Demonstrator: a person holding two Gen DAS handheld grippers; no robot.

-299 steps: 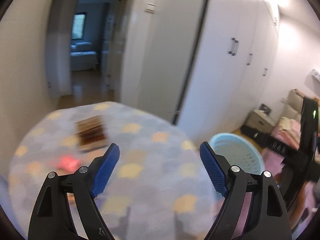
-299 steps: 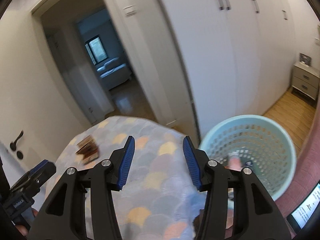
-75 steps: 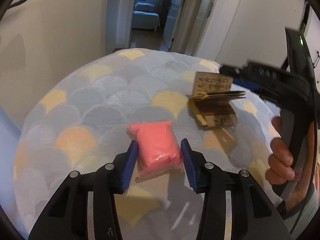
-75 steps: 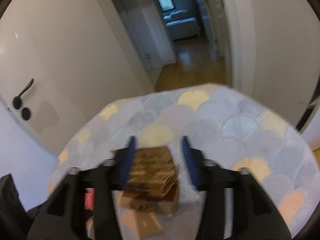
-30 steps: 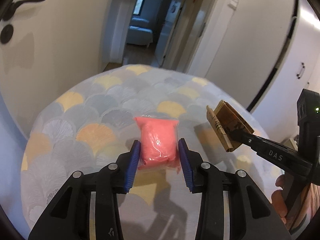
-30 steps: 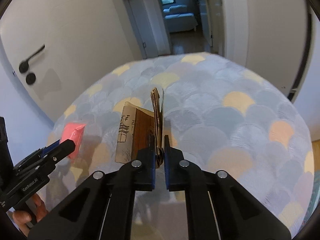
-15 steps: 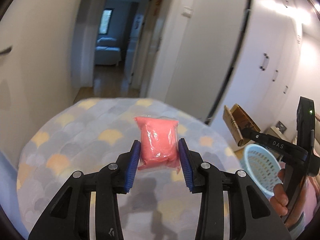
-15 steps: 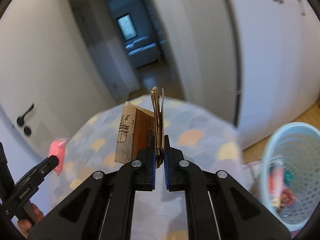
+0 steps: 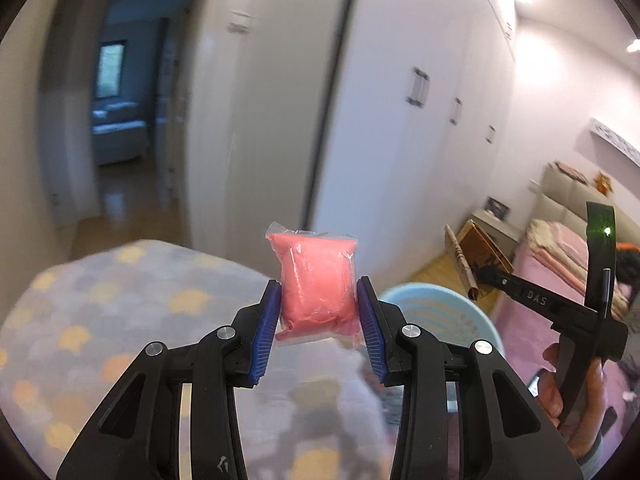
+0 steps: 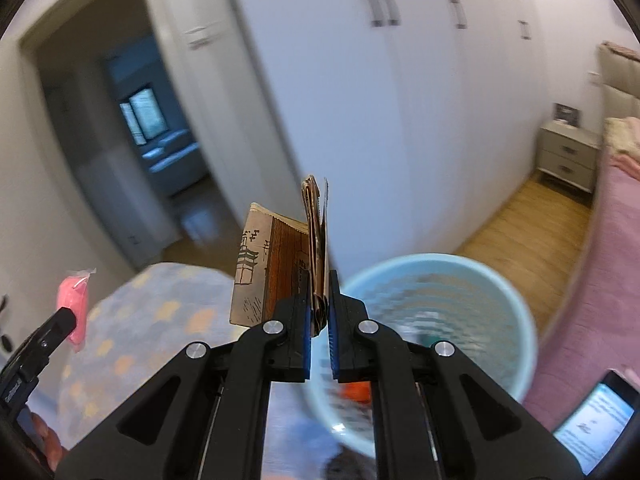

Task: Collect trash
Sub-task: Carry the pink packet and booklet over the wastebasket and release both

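Left wrist view: the left gripper point(image 9: 318, 332) has its jaws partly closed on a pink plastic pouch point(image 9: 316, 280), blue pads pressing both its sides, and holds it upright in the air. Below and behind it lies the round bench point(image 9: 100, 320) under a scallop-patterned cloth, and to the right stands a light blue basket point(image 9: 440, 312) on the floor. Further right, a hand point(image 9: 576, 400) carries the right gripper point(image 9: 486, 276), which grips a brown folded paper packet point(image 9: 476, 256) above the basket's far side.

Right wrist view: the right gripper's jaws are almost fully closed on the packet's folded edge, its printed flap sticking out to the left. The basket sits right beneath and ahead, blurred, with some litter inside. At the left edge the pouch shows over the bench. A pink bed point(image 10: 616, 240) runs along the right.
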